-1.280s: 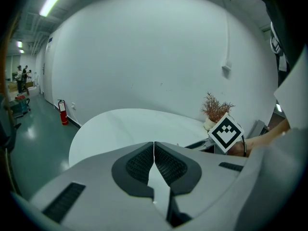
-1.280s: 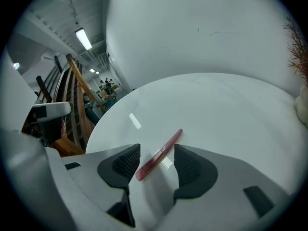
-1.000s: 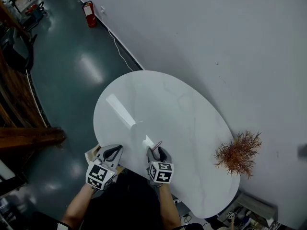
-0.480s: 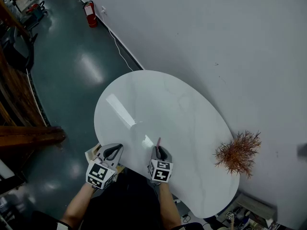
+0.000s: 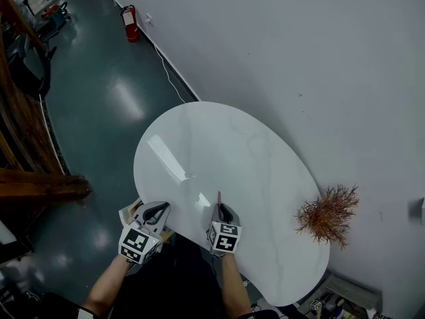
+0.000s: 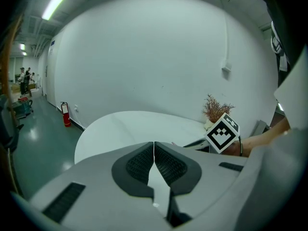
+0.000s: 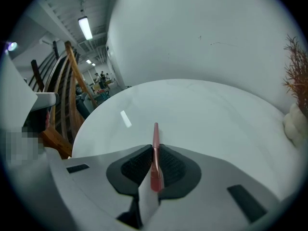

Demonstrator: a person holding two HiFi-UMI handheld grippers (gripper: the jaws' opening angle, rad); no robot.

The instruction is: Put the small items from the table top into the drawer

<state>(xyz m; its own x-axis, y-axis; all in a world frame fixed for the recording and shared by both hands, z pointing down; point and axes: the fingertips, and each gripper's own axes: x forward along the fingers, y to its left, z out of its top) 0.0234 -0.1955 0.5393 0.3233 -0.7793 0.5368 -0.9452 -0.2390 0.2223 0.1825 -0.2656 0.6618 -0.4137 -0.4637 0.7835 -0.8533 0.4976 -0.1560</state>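
Note:
A thin red pen [image 7: 155, 131] sticks out forward from between the pads of my right gripper [image 7: 155, 148]. Its jaws are closing and the pads press on the pen from both sides. In the head view the pen [image 5: 218, 198] points away from me over the near edge of the white oval table [image 5: 219, 145], with the right gripper [image 5: 220, 209] behind it. My left gripper [image 5: 157, 211] hovers at the table's near left edge. Its pads [image 6: 139, 162] are together with nothing between them. A pale box-like thing [image 5: 126, 212] shows under that edge, mostly hidden.
A dried reddish plant [image 5: 329, 212] stands at the table's right end against the white wall. A red fire extinguisher [image 5: 131, 15] sits on the floor by the wall far back. Wooden rails [image 5: 26, 178] run along the left.
The right gripper's jaws have closed onto the red pen, which lay slanted between open jaws and now points straight ahead. The left gripper has stayed in place.

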